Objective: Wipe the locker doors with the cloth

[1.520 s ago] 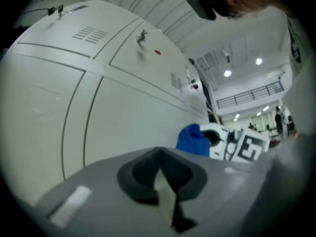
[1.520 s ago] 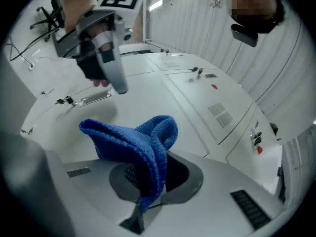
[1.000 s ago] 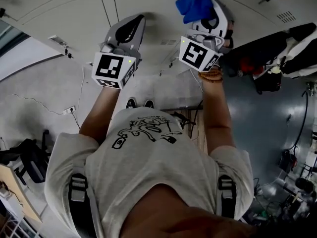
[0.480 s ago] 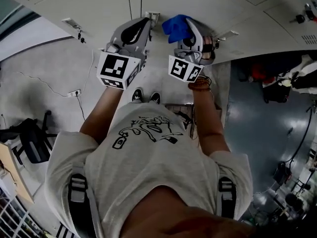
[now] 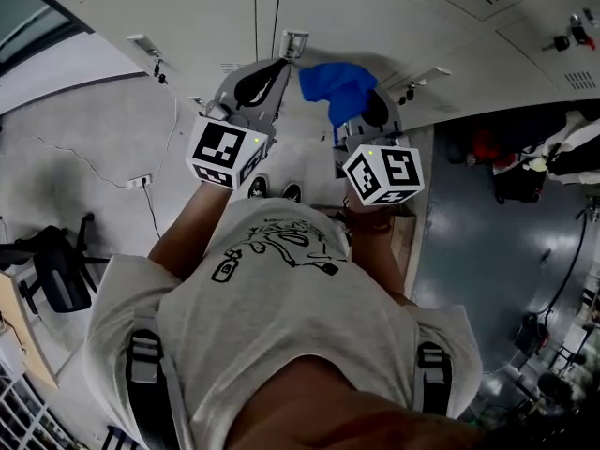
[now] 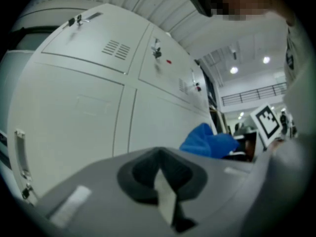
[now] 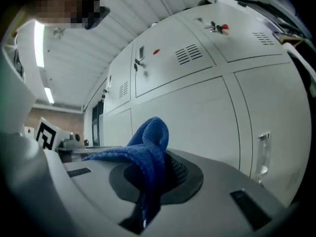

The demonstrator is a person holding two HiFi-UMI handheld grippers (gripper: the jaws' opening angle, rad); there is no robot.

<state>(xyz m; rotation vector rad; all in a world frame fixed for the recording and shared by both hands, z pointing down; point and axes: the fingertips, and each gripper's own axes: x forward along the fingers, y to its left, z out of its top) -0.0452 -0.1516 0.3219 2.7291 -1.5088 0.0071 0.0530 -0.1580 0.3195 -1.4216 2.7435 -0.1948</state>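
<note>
Blue cloth [image 5: 337, 87] bunches out of the right gripper [image 5: 356, 111], whose jaws are pinched tight on a fold of it while the loose end flops up and over. The person holds it up close to the pale grey locker doors [image 5: 394, 12], just beside a small metal handle [image 5: 293, 43] at the seam between two doors. From where I stand I cannot tell whether the fabric is actually pressed against the metal or only near it. The left gripper [image 5: 272, 68] is raised alongside, close to the right one, with its jaws drawn together and nothing between them, so it looks like a spare hand for now. As for progress, the doors show no streaks, damp patches or visible dirt, so nothing tells me which panels have been wiped. My guess is that the wiping is under way on this lower door. The vented doors further up and the row running off to either side look like the bulk of the job remaining.
</note>
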